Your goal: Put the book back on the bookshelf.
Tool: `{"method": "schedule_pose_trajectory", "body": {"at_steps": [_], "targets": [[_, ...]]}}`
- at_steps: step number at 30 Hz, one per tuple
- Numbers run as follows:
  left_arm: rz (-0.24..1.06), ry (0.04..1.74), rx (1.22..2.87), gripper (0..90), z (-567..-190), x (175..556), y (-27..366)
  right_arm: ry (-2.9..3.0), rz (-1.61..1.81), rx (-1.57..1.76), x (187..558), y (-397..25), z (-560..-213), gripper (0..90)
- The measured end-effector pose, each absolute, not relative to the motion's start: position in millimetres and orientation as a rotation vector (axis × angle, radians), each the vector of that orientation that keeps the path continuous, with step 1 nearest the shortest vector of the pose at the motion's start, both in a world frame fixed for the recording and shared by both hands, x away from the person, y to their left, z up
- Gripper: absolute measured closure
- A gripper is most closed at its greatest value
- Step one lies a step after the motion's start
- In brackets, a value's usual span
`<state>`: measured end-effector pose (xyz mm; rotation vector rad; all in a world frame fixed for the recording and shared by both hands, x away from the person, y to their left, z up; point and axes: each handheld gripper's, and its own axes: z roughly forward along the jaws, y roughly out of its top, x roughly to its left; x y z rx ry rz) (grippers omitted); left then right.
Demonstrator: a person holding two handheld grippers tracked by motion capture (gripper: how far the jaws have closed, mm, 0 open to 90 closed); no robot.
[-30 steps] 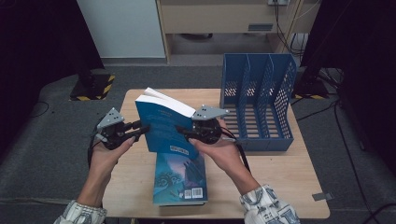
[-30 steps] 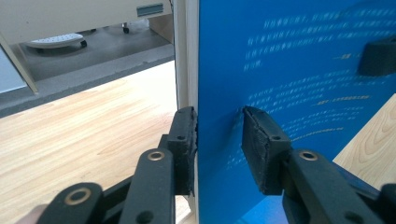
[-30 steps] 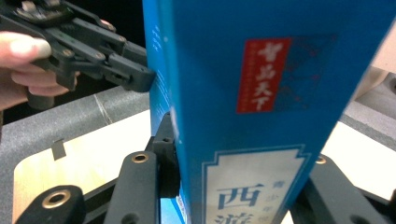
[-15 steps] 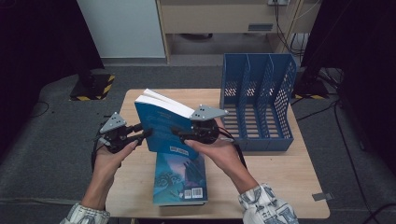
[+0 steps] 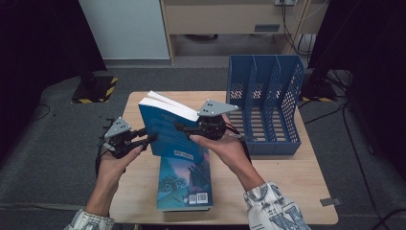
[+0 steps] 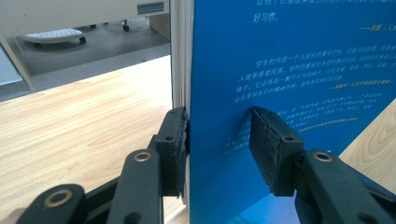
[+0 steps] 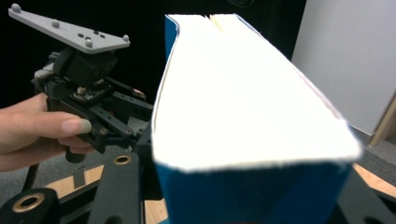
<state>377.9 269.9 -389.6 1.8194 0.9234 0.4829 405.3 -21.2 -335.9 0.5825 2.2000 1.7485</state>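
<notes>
A: Largest first?
B: Wooden table [image 5: 297, 191]. One of it. Then one blue file rack [image 5: 265, 103] at its far right, three slots, lying on its perforated side, open tops facing the person.

A: Books?
B: Two. One flat book [image 5: 186, 182] lies on the table at the near edge, long axis running near to far, barcode end toward the person. The second, the held book [image 5: 167, 129], is lifted above the flat one's far end, standing on edge and tilted. White page block up, blue cover facing the person, long axis running from far-left to near-right in the high view.

A: Grippers?
B: Two. Left gripper [image 5: 143, 139] sits at the held book's left edge. Right gripper [image 5: 184, 128] is at the top right part of the book.

A: States?
B: Left: jaws spread, straddling the edge. In the left gripper view [image 6: 219, 140] one pad touches the page side, the other stands just off the blue cover. Not clamped. Right: jaws pressed onto the held book, one either side, carrying it.

A: Per-view differences?
B: Left gripper view gives the printed text on the cover and the pad gap; the high view can't resolve that. Right gripper view [image 7: 243, 200] looks along the page block from close up, pages slightly split at the far end, left gripper beyond at the left with fingers [image 7: 51, 126] around it. High view gives the rack and the flat book.
</notes>
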Motion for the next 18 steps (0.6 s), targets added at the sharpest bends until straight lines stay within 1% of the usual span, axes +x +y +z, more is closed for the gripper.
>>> {"method": "schedule_pose_trajectory", "body": {"at_steps": [12,15,17,18], "targets": [[0.485,0.924,1.818,56.1,-392.0,377.4,268.9,2.194,1.769,0.571,410.8,-14.8,-339.0,53.2],[0.483,0.923,1.812,55.8,-393.1,377.0,270.1,2.195,1.769,0.574,411.3,-12.8,-339.2,56.0],[0.477,0.934,1.814,52.8,-395.3,376.0,270.1,2.199,1.772,0.576,411.5,-13.2,-339.1,57.4],[0.489,0.946,1.813,47.4,-397.6,375.3,270.2,2.199,1.771,0.575,411.6,-13.5,-338.9,58.0]]}}
